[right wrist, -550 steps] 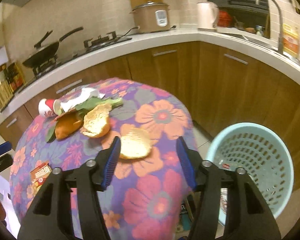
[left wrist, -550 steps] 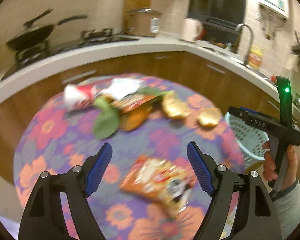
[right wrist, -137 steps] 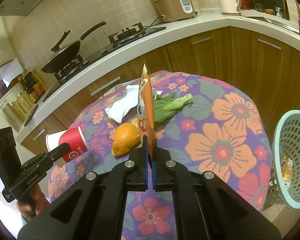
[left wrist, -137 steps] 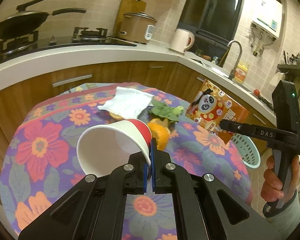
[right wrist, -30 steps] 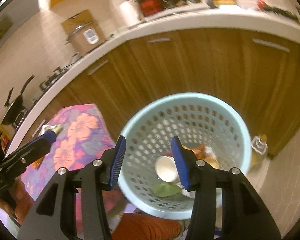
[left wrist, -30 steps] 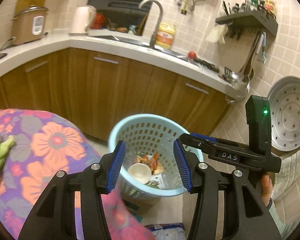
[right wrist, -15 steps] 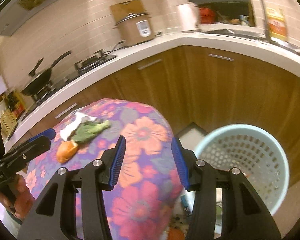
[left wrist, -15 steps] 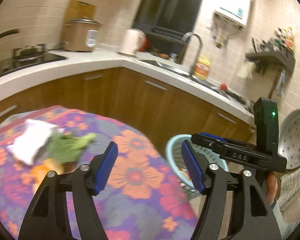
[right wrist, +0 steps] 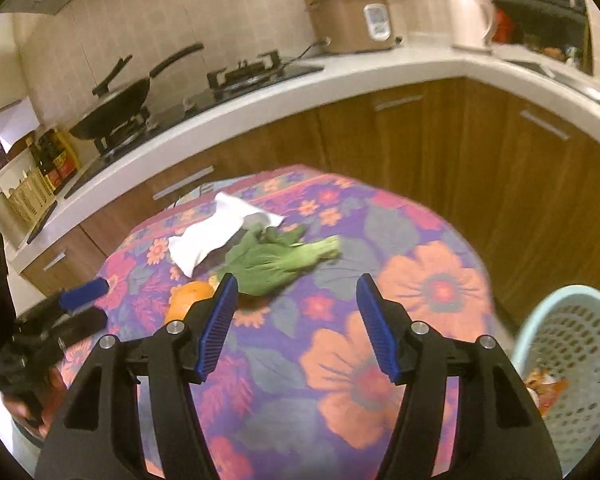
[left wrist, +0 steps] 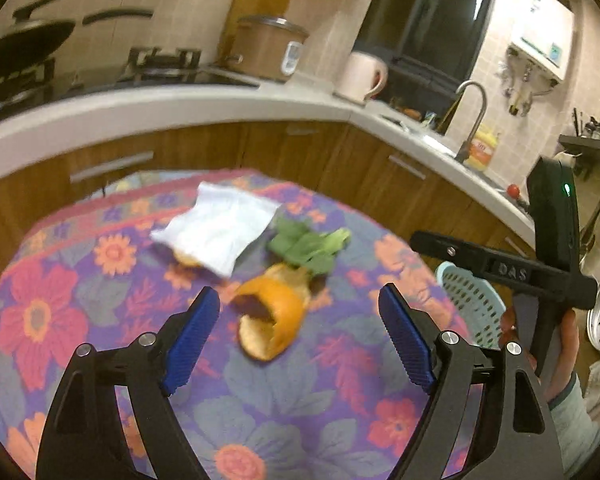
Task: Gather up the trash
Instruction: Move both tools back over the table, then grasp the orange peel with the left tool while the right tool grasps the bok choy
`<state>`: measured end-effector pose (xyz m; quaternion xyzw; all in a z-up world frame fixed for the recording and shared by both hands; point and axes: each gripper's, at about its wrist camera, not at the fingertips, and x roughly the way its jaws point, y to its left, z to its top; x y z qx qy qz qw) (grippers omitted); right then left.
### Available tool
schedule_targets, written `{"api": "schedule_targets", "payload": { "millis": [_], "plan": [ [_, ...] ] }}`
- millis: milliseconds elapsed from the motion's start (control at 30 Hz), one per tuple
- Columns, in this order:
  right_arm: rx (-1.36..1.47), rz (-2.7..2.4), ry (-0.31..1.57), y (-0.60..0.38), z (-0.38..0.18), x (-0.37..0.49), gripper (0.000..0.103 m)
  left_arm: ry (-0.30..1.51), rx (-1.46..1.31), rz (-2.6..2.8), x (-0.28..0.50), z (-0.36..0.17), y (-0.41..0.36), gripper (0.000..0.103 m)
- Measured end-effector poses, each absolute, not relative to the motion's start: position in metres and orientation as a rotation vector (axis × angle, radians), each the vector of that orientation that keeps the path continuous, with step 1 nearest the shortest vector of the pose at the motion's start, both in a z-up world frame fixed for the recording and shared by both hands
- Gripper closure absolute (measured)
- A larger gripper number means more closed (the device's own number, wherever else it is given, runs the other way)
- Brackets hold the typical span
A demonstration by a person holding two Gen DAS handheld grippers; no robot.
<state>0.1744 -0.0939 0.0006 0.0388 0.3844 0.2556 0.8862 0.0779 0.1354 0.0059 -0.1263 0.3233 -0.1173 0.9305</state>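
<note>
On the round table with the flowered cloth lie an orange peel, a green leafy vegetable and a crumpled white napkin. My left gripper hovers over the near side of the table, its jaws opening, with the peel just beyond them and nothing between them. My right gripper also has its jaws opening and empty; the vegetable, napkin and peel lie ahead of it. The light blue perforated basket stands on the floor at the right, with trash inside.
A curved white counter on wooden cabinets rings the table, carrying a wok, stove, rice cooker and kettle. In the left wrist view the other gripper and a hand are at the right, in front of the basket.
Both grippers have swung away from above the basket back to the table, and both sets of jaws stand wider. The peel, vegetable and napkin now lie straight ahead.
</note>
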Motion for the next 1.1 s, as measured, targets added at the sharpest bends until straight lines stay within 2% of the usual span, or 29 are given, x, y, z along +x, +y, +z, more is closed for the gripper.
{"api": "schedule_targets", "payload": {
  "millis": [567, 767, 867, 1000, 1100],
  "plan": [
    [0.061, 0.412, 0.912, -0.044, -0.052, 0.233, 0.045, 0.765, -0.219, -0.162, 0.114, -0.043, 0.119, 0.037],
    [0.027, 0.374, 0.936, -0.032, -0.059, 0.234, 0.045, 0.785, -0.225, -0.165, 0.118, -0.048, 0.118, 0.043],
    [0.016, 0.368, 0.934, -0.029, -0.060, 0.232, 0.046, 0.798, -0.219, -0.167, 0.120, -0.050, 0.115, 0.050],
    [0.005, 0.377, 0.928, -0.025, -0.059, 0.229, 0.059, 0.808, -0.209, -0.161, 0.122, -0.052, 0.113, 0.058],
    [-0.015, 0.369, 0.922, -0.021, -0.059, 0.228, 0.061, 0.807, -0.202, -0.165, 0.122, -0.052, 0.113, 0.063]
  ]
}}
